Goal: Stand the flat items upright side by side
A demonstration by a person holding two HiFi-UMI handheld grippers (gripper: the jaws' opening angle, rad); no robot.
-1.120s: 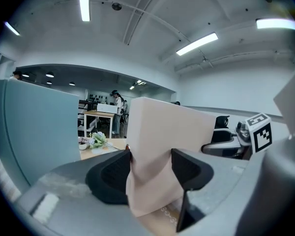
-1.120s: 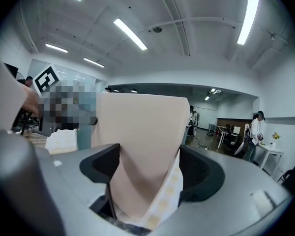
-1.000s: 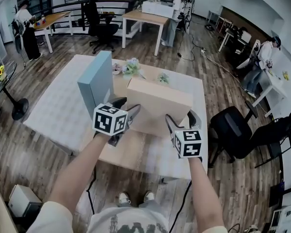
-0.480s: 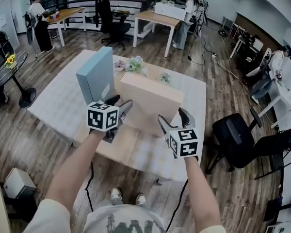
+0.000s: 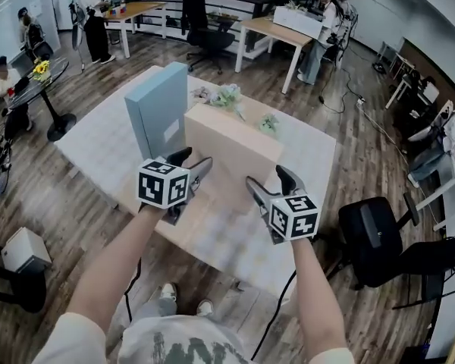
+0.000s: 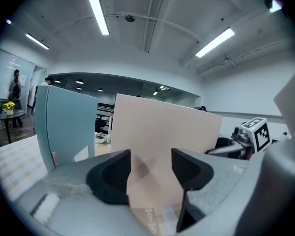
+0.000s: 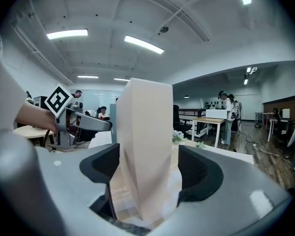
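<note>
Two flat boxes stand upright side by side on the table (image 5: 98, 142): a blue-grey box (image 5: 161, 108) (image 6: 69, 127) on the left and a beige box (image 5: 227, 139) (image 6: 167, 127) (image 7: 145, 132) to its right. My left gripper (image 5: 191, 163) (image 6: 151, 168) is open and points at the beige box's near broad face close to its left end. My right gripper (image 5: 267, 177) (image 7: 149, 168) is open around the beige box's narrow right end. There the left pad is close against the box and a gap shows at the right pad.
Small flower decorations (image 5: 224, 95) (image 5: 269, 123) lie on the table behind the boxes. A black office chair (image 5: 379, 233) stands off the table's right corner. A round table with sunflowers (image 5: 38, 74) is at the left. Other desks and people fill the back.
The head view has swung round. My left gripper has shifted slightly along the beige box and both grippers have turned a little. Both boxes stay upright.
</note>
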